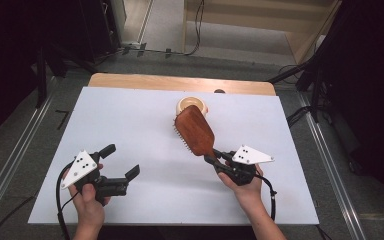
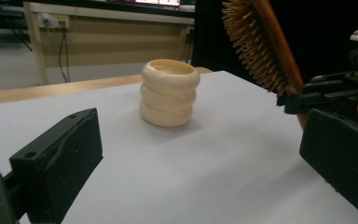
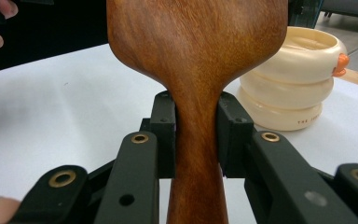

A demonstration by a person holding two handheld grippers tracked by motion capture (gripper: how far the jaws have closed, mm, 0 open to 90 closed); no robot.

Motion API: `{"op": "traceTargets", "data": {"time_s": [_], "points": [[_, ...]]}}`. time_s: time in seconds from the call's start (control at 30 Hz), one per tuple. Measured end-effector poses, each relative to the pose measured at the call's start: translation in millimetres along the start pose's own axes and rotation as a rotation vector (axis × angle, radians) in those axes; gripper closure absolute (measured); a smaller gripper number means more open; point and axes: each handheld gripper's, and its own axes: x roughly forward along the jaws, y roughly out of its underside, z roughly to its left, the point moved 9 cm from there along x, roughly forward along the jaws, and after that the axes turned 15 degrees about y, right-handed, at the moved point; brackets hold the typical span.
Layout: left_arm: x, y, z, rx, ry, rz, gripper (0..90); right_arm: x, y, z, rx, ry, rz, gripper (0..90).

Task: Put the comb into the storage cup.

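A wooden hairbrush (image 1: 195,130) is held above the white table, its paddle pointing toward the far side and its bristles (image 2: 249,44) facing left and down. My right gripper (image 1: 214,157) is shut on the brush handle (image 3: 196,140), both pads pressed against its narrow neck. Just beyond the paddle stands a cream ribbed cup (image 1: 192,105), upright (image 2: 169,92) with an orange detail on its side (image 3: 294,79). My left gripper (image 1: 122,160) rests at the near left, open, with nothing between its jaws.
The white table top (image 1: 130,125) has a wooden strip (image 1: 180,82) along its far edge. Cables and dark stands lie on the floor beyond. A wide bare stretch of table lies between the two grippers.
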Motion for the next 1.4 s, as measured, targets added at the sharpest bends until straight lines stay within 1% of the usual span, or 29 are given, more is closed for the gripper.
{"op": "traceTargets", "data": {"time_s": [0.2,0.4,0.5,0.63,0.7,0.8,1.1,1.3,1.4], "points": [[20.2,-8.0,-9.0,-0.005,0.047,-0.003,0.0,-1.8,1.4,2.2,0.006,-0.001,-0.009,69.8],[36.1,-12.5,-14.9,-0.028,0.087,-0.016,0.0,-2.0,2.0,6.0,0.000,0.000,-0.016,69.8],[43.4,-11.1,-15.1,-0.039,0.095,-0.010,0.0,-1.4,2.7,8.2,-0.001,0.001,-0.017,69.8],[51.3,-9.4,-16.2,-0.042,0.106,-0.002,0.0,-1.3,4.0,11.4,-0.003,-0.001,-0.016,69.8],[56.0,-8.5,-17.1,-0.050,0.122,0.005,0.0,-1.2,4.6,12.9,-0.005,-0.001,-0.016,69.8],[62.8,-8.0,-19.2,-0.050,0.131,0.015,0.0,-1.0,5.4,14.6,-0.010,-0.004,-0.017,69.8],[77.9,-12.3,-28.6,-0.047,0.162,0.019,0.0,0.8,8.1,21.7,-0.015,-0.012,-0.016,69.8],[86.2,-14.8,-31.7,-0.048,0.164,0.022,0.0,2.2,8.8,27.5,-0.020,-0.018,-0.016,69.8],[89.7,-15.1,-32.1,-0.056,0.170,0.028,0.0,2.5,8.7,29.6,-0.023,-0.020,-0.018,69.8]]}}
